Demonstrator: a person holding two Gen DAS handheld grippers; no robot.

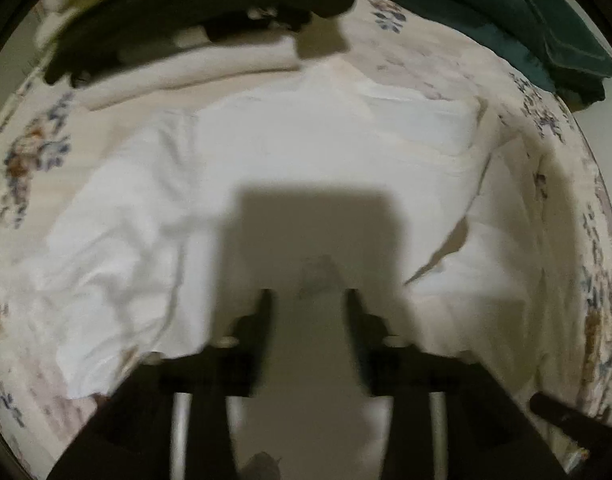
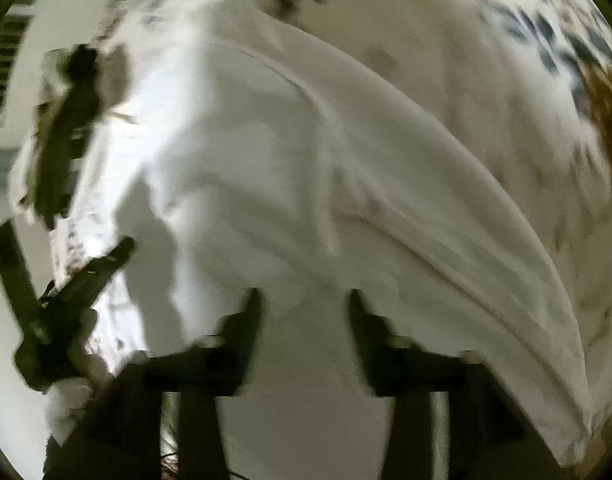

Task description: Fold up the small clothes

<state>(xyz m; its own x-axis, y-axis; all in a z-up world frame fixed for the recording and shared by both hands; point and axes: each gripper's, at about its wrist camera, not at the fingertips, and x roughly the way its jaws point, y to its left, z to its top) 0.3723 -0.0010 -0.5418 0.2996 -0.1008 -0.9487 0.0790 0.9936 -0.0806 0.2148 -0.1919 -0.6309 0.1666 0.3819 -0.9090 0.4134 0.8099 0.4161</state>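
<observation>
The left hand-held gripper [image 1: 306, 300] stood with its black jaws apart and empty above the rumpled white cotton garment [image 1: 289, 152] on the floral bedsheet [image 1: 29, 152]. The right hand-held gripper [image 2: 303, 300] likewise gaped, seemingly clear of the cloth. Farther off lay folded cream and dark clothes [image 1: 193, 32].

White garment [image 1: 306, 152] on cream sheet [image 1: 434, 68] with blue-and-brown floral print; dark-green cloth [image 1: 506, 8].

Both wrist cameras look steeply down at the white garment [image 1: 306, 152] on the floral bedsheet [image 1: 33, 152]. The right view sits nearer the garment [image 2: 265, 160]; both views share it and the sheet [image 2: 486, 80].
</observation>
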